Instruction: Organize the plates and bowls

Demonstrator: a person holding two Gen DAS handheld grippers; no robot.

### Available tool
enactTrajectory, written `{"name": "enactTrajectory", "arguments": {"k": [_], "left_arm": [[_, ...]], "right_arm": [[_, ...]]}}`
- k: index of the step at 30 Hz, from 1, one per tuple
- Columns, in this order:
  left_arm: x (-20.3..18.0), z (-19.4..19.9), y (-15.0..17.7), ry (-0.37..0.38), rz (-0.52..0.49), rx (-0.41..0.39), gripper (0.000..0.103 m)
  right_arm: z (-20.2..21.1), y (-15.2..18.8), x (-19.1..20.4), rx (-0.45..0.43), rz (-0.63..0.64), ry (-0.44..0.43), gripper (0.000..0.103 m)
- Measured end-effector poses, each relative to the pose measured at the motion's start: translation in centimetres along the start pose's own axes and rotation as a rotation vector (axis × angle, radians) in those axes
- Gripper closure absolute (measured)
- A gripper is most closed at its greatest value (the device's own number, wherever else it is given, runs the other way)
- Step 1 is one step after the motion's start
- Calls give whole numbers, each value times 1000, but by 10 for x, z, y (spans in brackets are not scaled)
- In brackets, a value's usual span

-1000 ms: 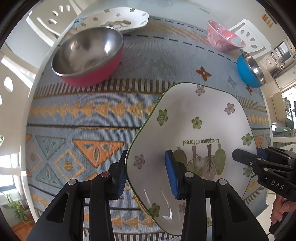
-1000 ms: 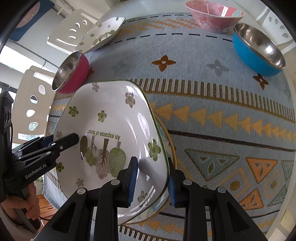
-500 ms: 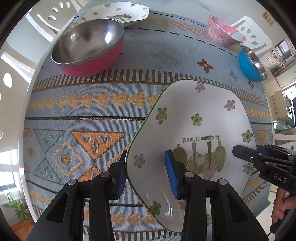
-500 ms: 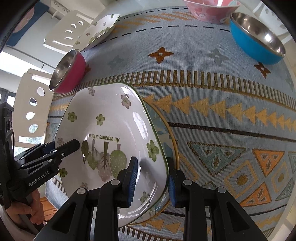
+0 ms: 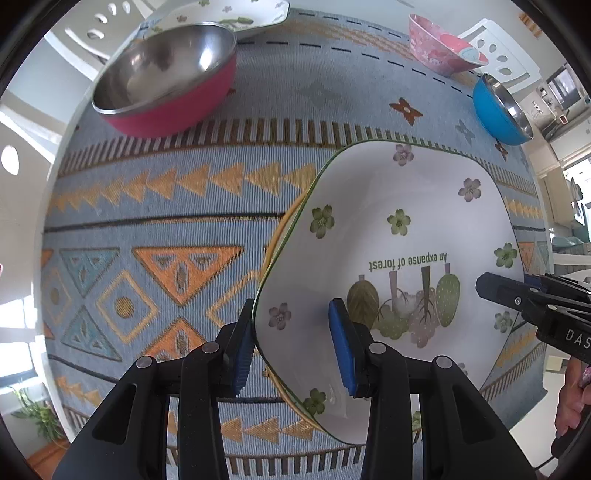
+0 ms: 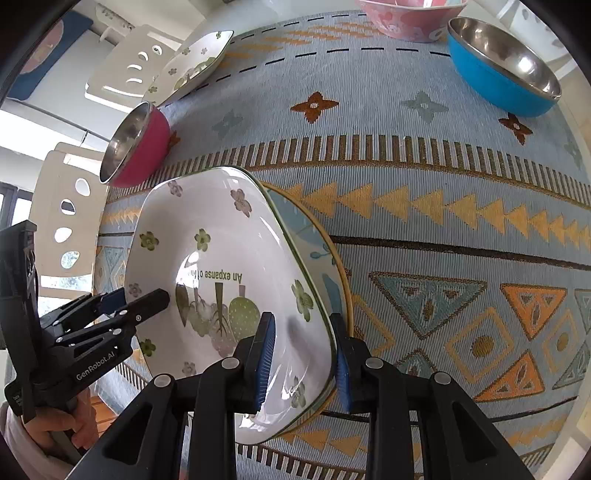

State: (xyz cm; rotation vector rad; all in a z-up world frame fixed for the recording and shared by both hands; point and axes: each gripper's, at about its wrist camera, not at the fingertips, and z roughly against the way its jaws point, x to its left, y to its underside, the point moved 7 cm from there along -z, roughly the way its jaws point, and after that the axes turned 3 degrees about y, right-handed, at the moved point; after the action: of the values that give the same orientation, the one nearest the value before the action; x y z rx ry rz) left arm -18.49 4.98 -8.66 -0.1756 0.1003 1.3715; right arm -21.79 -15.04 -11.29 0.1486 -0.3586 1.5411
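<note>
A white plate with flowers and "An expanse of forest" print (image 5: 388, 236) (image 6: 221, 258) is held by both grippers over a yellow-rimmed blue plate (image 6: 317, 243), whose edge (image 5: 275, 236) shows at its left in the left wrist view. My left gripper (image 5: 295, 345) is shut on the white plate's left rim. My right gripper (image 6: 303, 354) is shut on its right rim, apparently around both plates. Each gripper shows in the other's view (image 5: 535, 306) (image 6: 110, 317).
On the patterned blue tablecloth (image 5: 184, 206) stand a red steel bowl (image 5: 166, 77) (image 6: 135, 144), a second white flowered plate (image 5: 229, 11) (image 6: 192, 66), a pink bowl (image 5: 439, 48) (image 6: 406, 14) and a blue steel bowl (image 5: 498, 110) (image 6: 502, 74). White chairs (image 6: 66, 214) ring the table.
Both grippers have carried the white plate down towards the table; it now sits lower over the yellow-rimmed plate, whose edge shows more.
</note>
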Motion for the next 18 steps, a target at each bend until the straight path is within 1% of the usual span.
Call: {"name": "enactTrajectory", "arguments": {"k": [2, 14, 18], "left_arm": [[0, -2, 3, -2, -2, 8, 68], [2, -2, 2, 4, -14, -9, 68], [2, -3, 0, 2, -18, -12, 68]], "right_arm": [[-1, 2, 0, 7, -3, 5, 74], [-3, 5, 4, 28, 2, 37, 75], [-2, 4, 2, 25, -9, 32, 75]]}}
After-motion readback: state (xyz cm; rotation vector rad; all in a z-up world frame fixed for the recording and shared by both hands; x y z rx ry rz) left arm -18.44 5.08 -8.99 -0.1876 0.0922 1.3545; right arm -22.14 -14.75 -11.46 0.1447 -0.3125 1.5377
